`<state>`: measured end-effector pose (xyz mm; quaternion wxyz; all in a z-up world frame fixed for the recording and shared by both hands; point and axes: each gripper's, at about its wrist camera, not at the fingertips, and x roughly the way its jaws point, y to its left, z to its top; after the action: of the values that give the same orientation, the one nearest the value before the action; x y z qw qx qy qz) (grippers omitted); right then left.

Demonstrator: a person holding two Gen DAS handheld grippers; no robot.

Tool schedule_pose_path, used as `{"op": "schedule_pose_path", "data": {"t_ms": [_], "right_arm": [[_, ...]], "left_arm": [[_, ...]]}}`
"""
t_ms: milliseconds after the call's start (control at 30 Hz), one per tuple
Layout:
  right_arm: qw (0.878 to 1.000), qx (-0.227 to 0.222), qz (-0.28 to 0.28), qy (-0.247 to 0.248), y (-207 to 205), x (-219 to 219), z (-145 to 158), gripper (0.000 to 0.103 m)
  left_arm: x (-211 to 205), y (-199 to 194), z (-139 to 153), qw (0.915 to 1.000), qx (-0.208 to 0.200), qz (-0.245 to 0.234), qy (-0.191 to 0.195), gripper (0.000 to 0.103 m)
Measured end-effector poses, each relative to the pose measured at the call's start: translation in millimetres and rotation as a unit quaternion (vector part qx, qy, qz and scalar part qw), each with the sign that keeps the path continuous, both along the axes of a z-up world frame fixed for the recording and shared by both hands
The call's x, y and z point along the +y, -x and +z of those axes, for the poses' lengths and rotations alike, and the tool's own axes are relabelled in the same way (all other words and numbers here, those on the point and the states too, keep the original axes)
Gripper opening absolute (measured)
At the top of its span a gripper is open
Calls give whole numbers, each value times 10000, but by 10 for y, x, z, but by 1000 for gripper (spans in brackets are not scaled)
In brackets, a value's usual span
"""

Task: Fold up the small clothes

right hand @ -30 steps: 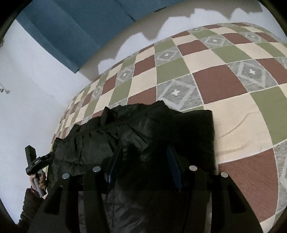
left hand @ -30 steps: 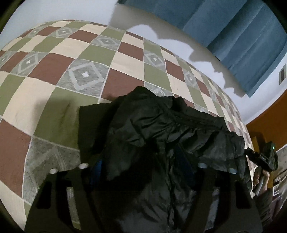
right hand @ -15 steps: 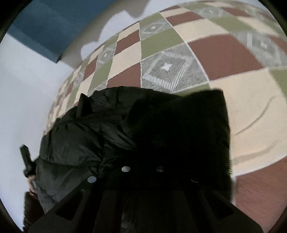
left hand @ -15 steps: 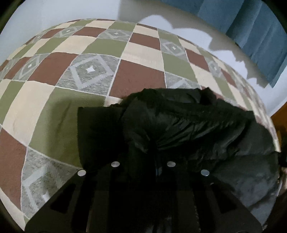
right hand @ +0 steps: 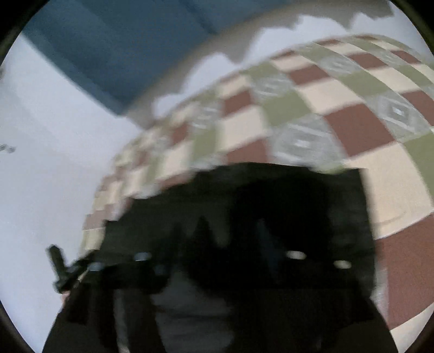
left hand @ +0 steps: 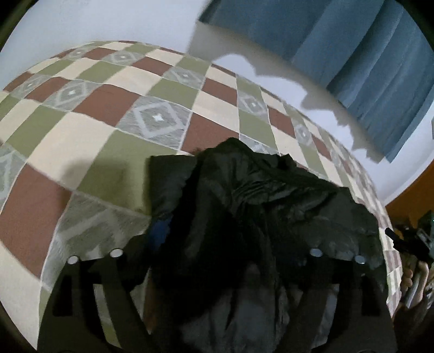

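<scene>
Jacket [left hand: 260,217] sits bunched on the checkered blanket [left hand: 108,114]. Left gripper [left hand: 230,239] and right gripper [right hand: 227,239] just opened wide over it, gripping nothing.

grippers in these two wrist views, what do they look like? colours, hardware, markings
Left gripper: black flat finger plates with cutouts, round silver fasteners, blue pad. Right gripper: the same black plates and silver fasteners, blurred. Seen from the left view, it is a black handheld unit with a green light.

A bedroom in a home: a bed covered by a woven checked bedspread [left hand: 114,108] in cream, olive, brick red and grey diamond squares fills the near ground, with a pleated blue fabric curtain [left hand: 360,54] hanging against the plain white far wall [left hand: 108,21].
</scene>
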<state>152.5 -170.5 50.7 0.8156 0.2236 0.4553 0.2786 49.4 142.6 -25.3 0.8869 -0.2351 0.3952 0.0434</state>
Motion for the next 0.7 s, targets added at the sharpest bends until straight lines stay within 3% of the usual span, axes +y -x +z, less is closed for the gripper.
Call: {"op": "schedule_pose_path", "data": {"t_ms": [100,267,333,433,700], "right_arm": [[9976,48,626,-292,5,368,179,65],[9949,443,904,-20,-222,816,-190,65],[9938,788,767,167,-363,852,-494,65],[9921,887,803,380,-458,848,-729,65],[9922,830,857,352,-484,743,-669,68]], "left_arm": [[28,134,6,9999,-83,68,27,82],[66,256,-60,9999,-7,65,-111,82],[77,284,-114,10000,68,21,-60,82],[77,307,-210,9998,188,-38,-64,82],[201,350,-256,9997,231,96,57,82]]}}
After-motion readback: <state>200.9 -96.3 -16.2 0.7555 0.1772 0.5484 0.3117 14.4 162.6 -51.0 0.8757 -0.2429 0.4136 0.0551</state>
